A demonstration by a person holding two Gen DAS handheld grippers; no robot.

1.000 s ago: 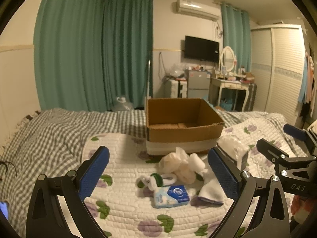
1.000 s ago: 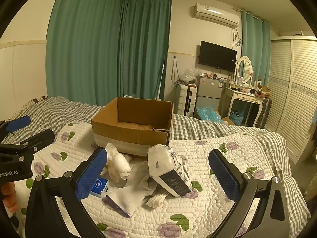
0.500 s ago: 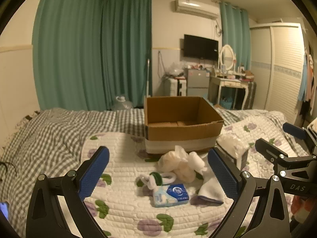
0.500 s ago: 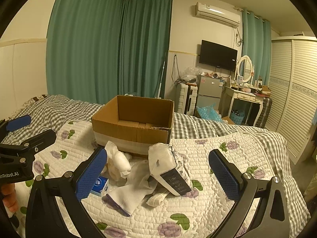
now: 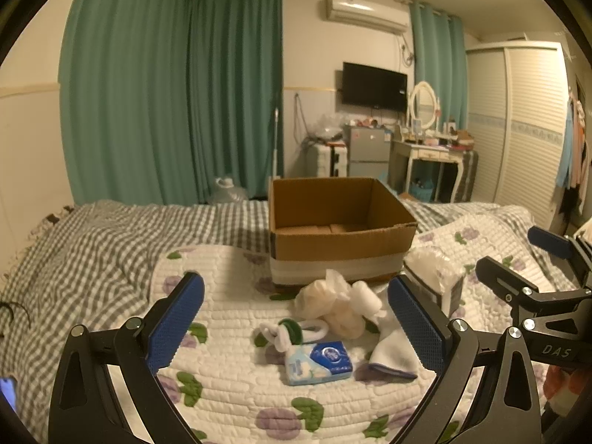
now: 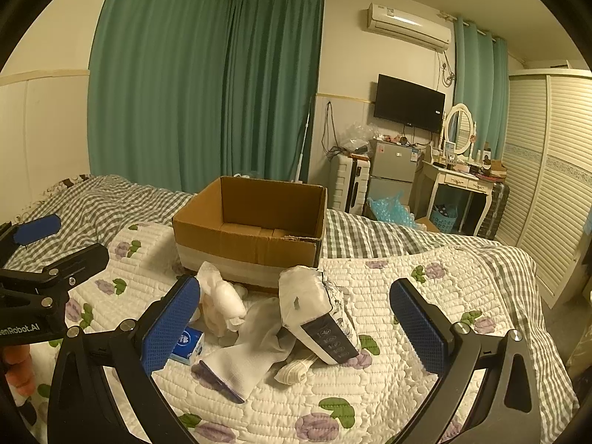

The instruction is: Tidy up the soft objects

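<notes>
An open cardboard box (image 5: 340, 238) (image 6: 251, 236) stands on the bed. In front of it lie soft things on the flowered quilt: a cream mesh puff (image 5: 335, 309) (image 6: 218, 305), a blue tissue packet (image 5: 319, 362) (image 6: 187, 344), a white and green ring toy (image 5: 290, 331), a white sock (image 5: 394, 353) (image 6: 244, 359) and a wrapped tissue pack (image 5: 433, 283) (image 6: 318, 314). A small roll (image 6: 292, 370) lies under the pack. My left gripper (image 5: 296, 329) is open and empty above the pile. My right gripper (image 6: 296, 327) is open and empty, also short of the pile.
A grey checked blanket (image 5: 92, 255) covers the bed's left and far side. Green curtains (image 5: 177, 92), a wardrobe (image 6: 551, 185), a dressing table (image 6: 458, 181) and a small fridge (image 6: 392, 166) stand beyond the bed.
Both views have shifted very slightly. Nothing on the bed has moved and both grippers stay open.
</notes>
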